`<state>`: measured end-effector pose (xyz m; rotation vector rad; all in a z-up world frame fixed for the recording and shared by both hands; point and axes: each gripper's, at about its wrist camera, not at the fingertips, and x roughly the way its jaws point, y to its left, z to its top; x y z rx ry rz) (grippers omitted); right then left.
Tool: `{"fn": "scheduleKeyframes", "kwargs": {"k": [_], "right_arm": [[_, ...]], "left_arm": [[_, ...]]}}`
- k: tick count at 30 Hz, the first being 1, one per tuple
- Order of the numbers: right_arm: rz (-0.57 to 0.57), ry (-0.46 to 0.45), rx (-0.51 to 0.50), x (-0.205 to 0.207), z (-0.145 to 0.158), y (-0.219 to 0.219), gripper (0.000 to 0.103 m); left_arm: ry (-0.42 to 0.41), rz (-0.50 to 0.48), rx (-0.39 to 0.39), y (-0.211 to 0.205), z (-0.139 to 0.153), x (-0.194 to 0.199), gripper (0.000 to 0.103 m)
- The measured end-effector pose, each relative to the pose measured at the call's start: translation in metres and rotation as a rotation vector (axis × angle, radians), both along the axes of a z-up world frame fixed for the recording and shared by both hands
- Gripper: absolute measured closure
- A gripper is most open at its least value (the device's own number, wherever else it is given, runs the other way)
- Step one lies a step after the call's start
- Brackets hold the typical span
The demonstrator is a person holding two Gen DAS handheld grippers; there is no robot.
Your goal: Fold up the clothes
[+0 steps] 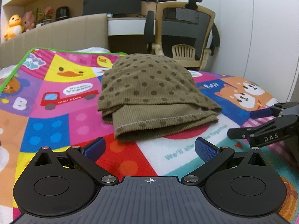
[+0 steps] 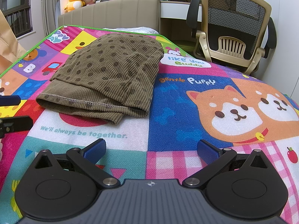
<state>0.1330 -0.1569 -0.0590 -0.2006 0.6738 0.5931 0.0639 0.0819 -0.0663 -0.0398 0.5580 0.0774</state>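
An olive-brown ribbed garment with dark dots [image 1: 149,91] lies folded into a compact bundle on a colourful cartoon play mat [image 1: 56,127]. Its stitched hem faces me. My left gripper [image 1: 149,149] hovers open just short of that hem, nothing between its blue pads. In the right wrist view the same folded garment [image 2: 110,74] sits ahead and to the left, and my right gripper [image 2: 151,150] stands open over the mat [image 2: 186,102], well short of the cloth. The right gripper [image 1: 261,119] also shows at the right edge of the left wrist view.
A beige headboard [image 2: 112,13] stands behind the mat, with plush toys [image 2: 74,0] on a shelf. An office chair [image 2: 233,28] and a desk stand at the back right. White bedding [image 1: 93,50] peeks out past the mat's green border.
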Motion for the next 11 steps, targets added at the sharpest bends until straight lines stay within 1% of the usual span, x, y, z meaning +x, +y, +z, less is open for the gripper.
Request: {"fn": "scheduleKeyframes", "kwargs": {"k": [5, 11], "right_arm": [[0.000, 0.000, 0.000, -0.0002, -0.0001, -0.0001, 0.000], [0.000, 0.001, 0.001, -0.0001, 0.0003, 0.0002, 0.000]], "left_arm": [[0.006, 0.026, -0.011, 0.0069, -0.0013, 0.0055, 0.000], [-0.006, 0.012, -0.013, 0.0082, -0.0035, 0.0062, 0.000]]}}
